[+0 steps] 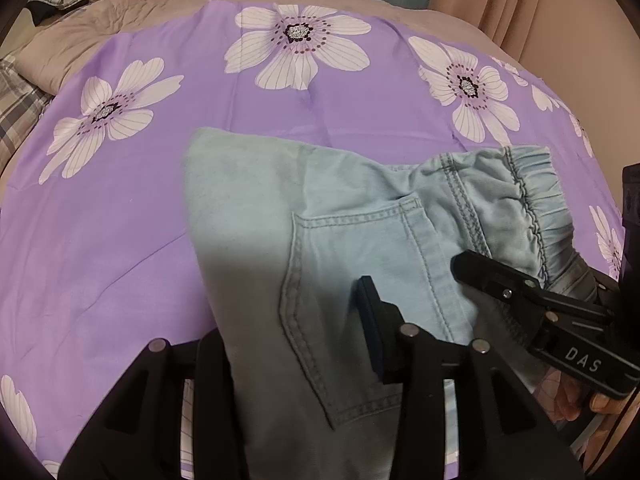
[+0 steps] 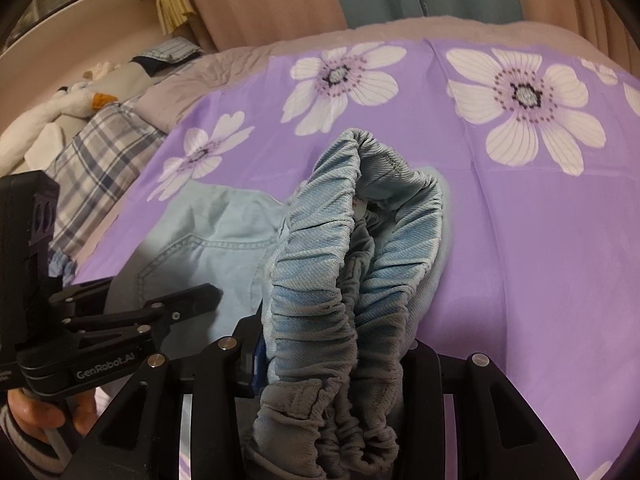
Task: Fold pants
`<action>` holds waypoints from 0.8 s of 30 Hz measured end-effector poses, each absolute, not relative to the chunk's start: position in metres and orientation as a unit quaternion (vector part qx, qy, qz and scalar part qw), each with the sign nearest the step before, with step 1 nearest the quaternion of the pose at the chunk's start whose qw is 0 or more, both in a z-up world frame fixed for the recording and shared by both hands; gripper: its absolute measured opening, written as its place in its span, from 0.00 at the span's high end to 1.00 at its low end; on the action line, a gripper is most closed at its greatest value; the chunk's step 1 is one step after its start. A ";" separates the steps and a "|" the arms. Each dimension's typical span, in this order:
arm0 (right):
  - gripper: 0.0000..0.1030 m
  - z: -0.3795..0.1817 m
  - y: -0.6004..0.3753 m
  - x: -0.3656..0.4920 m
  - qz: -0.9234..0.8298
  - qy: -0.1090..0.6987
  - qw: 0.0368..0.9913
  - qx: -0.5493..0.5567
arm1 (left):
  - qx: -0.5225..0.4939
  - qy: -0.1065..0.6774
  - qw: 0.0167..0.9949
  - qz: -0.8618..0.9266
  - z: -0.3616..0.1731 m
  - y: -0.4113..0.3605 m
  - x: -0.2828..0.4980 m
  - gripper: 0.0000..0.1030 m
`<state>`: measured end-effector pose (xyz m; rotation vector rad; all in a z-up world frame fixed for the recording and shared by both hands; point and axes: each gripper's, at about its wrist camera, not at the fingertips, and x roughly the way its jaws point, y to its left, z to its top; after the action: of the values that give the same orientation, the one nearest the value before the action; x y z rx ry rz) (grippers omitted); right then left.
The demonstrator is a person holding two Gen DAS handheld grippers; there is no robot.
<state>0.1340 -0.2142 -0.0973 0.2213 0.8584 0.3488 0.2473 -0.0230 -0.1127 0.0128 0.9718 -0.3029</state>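
Left wrist view: light denim pants (image 1: 320, 216) are seen folded on a purple flowered bedspread (image 1: 120, 216).
The left gripper (image 1: 280, 344) is clamped on the folded edge; the elastic waistband (image 2: 316, 272) is clamped in the right gripper (image 2: 336, 364).

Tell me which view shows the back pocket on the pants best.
The left wrist view: the back pocket lies flat, its stitched outline nearly whole, though the left gripper overlaps it. The right wrist view catches only a corner beside the bunched waistband.

purple floral bedspread (image 1: 120, 240), plaid pillow (image 2: 92, 152), pink curtains (image 2: 260, 0), plush toy (image 2: 80, 98)
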 end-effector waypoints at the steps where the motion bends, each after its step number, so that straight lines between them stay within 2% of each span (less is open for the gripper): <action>1: 0.62 -0.099 -0.215 0.134 0.167 0.417 0.887 0.110 | 0.006 0.465 0.873 -0.145 -0.113 -0.023 0.247 0.60; 9: 0.57 -0.104 -0.220 0.137 0.155 0.439 0.877 0.121 | 0.008 0.467 0.873 -0.139 -0.116 -0.022 0.249 0.54; 11: 0.55 -0.105 -0.221 0.137 0.149 0.443 0.875 0.122 | 0.009 0.469 0.873 -0.134 -0.118 -0.021 0.250 0.47; 15: 0.54 -0.106 -0.221 0.138 0.143 0.449 0.873 0.123 | 0.005 0.473 0.872 -0.129 -0.120 -0.017 0.250 0.42; 17: 0.52 -0.105 -0.219 0.139 0.139 0.451 0.874 0.118 | 0.008 0.475 0.872 -0.122 -0.121 -0.016 0.250 0.35; 24: 0.46 -0.105 -0.218 0.140 0.120 0.459 0.873 0.111 | 0.004 0.480 0.870 -0.116 -0.123 -0.012 0.247 0.28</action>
<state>0.1403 -0.2177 -0.1053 0.2322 0.9596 0.2506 0.2474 -0.0118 -0.1226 0.0092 1.0043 -0.2418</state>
